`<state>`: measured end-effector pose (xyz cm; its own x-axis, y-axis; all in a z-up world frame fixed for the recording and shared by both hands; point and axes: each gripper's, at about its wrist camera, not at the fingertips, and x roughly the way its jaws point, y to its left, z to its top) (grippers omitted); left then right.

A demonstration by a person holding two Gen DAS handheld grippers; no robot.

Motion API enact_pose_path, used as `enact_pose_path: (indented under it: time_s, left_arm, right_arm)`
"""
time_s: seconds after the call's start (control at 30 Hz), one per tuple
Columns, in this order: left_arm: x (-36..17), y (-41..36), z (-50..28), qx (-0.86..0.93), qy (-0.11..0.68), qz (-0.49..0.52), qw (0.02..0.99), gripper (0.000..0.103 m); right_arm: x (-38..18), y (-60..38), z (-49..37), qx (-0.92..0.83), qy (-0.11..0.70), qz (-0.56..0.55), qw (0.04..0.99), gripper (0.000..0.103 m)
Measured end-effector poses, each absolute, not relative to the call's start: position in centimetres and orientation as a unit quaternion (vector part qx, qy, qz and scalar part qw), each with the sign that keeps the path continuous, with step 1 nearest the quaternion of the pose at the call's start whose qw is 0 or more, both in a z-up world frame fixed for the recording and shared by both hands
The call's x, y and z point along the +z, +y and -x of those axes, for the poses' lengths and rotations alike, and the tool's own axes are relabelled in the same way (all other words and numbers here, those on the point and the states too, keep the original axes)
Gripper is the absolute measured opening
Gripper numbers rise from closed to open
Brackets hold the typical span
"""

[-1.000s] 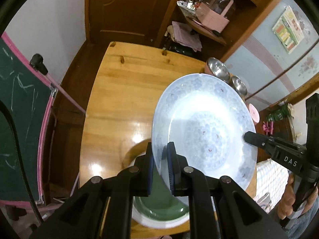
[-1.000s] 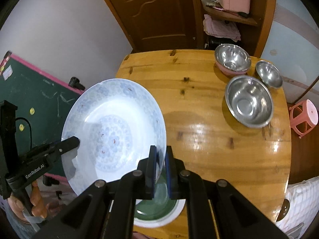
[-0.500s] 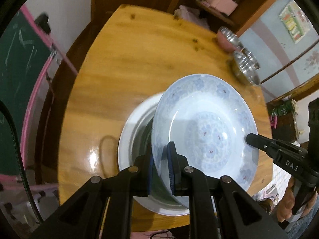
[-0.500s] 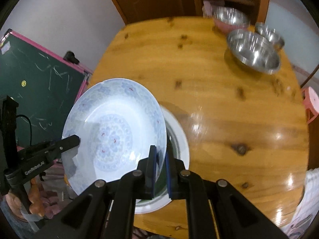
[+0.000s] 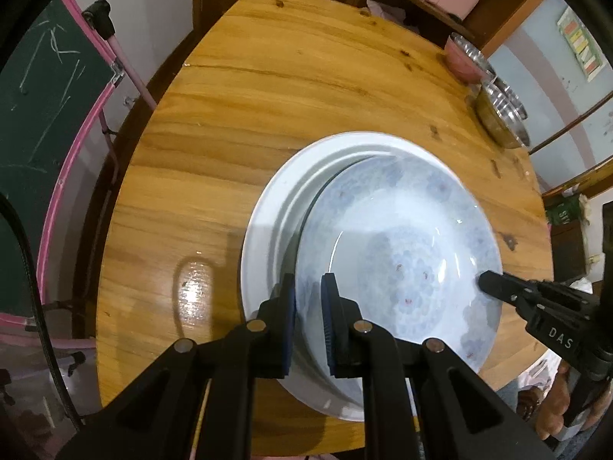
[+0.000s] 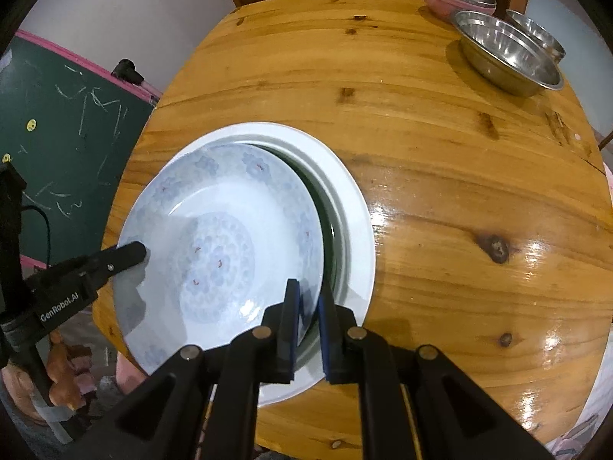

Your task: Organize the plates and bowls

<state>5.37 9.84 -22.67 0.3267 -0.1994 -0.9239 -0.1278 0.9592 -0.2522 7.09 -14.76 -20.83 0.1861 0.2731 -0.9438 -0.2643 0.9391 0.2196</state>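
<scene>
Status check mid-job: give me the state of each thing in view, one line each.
Blue-patterned white plate: gripped at opposite rims, tilted above the plate below.
Larger white plate with green centre: flat on the round wooden table.
Left gripper: shut on the patterned plate's rim.
Right gripper: shut on the opposite rim.
Three steel bowls: upright, empty, at the table's far edge.

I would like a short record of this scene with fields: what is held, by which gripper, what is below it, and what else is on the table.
held item: blue-patterned plate
left gripper: shut on one rim of the plate
right gripper: shut on the opposite rim
below it: white plate with a green dish inside, on the wooden table
contact with the stack: cannot tell
plate attitude: tilted
also on table: steel bowls at the far edge, one in a pink bowl
</scene>
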Motion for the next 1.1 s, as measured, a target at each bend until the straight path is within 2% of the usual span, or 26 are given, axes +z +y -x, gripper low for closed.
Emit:
enact_pose_path:
  time_s: [0.17,0.23,0.3,0.37,0.53,0.63,0.73,0.87,0.93,1.0,1.07,1.1]
  left_arm:
    - [-22.2,9.3,-5.3,-0.028,0.575,0.137,0.806,0.017]
    - [-21.7,9.1,-5.2,-0.028,0.569,0.135,0.811,0.025]
    - [-20.9,9.0,-5.1,-0.025,0.561,0.133,0.817,0.039]
    - [-19.8,8.9,-5.1,-0.017,0.551,0.131,0.824,0.046]
    - [-17.0,9.0,-5.0,-0.010,0.536,0.130,0.834,0.053]
    - [-14.9,8.8,-4.6,-0.008,0.524,0.133,0.841,0.063]
    - [-12.5,8.0,-4.2,-0.018,0.511,0.129,0.850,0.066]
    - [-9.4,6.8,-3.4,-0.031,0.496,0.120,0.859,0.078]
    - [-7.5,5.9,-3.3,-0.040,0.488,0.112,0.865,0.080]
    - [-5.8,5.0,-3.5,-0.048,0.482,0.106,0.868,0.080]
    - [-4.4,4.2,-3.9,-0.057,0.477,0.108,0.870,0.081]
    - [-3.7,3.8,-4.1,-0.063,0.475,0.109,0.871,0.081]
  right_arm:
    - [-20.8,-14.6,-7.2,0.169,0.616,0.006,0.769,0.010]
    - [-20.6,-14.9,-7.2,0.166,0.614,0.004,0.772,0.011]
    - [-20.2,-15.0,-7.2,0.167,0.612,0.000,0.773,0.011]
    - [-19.7,-15.3,-7.2,0.167,0.610,-0.009,0.775,0.011]
    - [-17.6,-15.8,-6.5,0.179,0.597,-0.015,0.782,0.011]
    - [-16.2,-15.8,-6.0,0.188,0.590,-0.012,0.785,0.011]
    - [-14.3,-15.9,-5.2,0.199,0.579,-0.008,0.791,0.011]
    - [-11.6,-16.2,-3.9,0.214,0.563,-0.007,0.798,0.012]
    - [-10.3,-16.4,-3.6,0.219,0.557,-0.007,0.801,0.012]
    - [-8.6,-16.9,-3.2,0.222,0.546,-0.006,0.808,0.015]
    - [-6.7,-17.8,-3.1,0.219,0.532,-0.005,0.818,0.027]
    - [-5.7,-18.3,-3.2,0.218,0.526,-0.007,0.822,0.030]
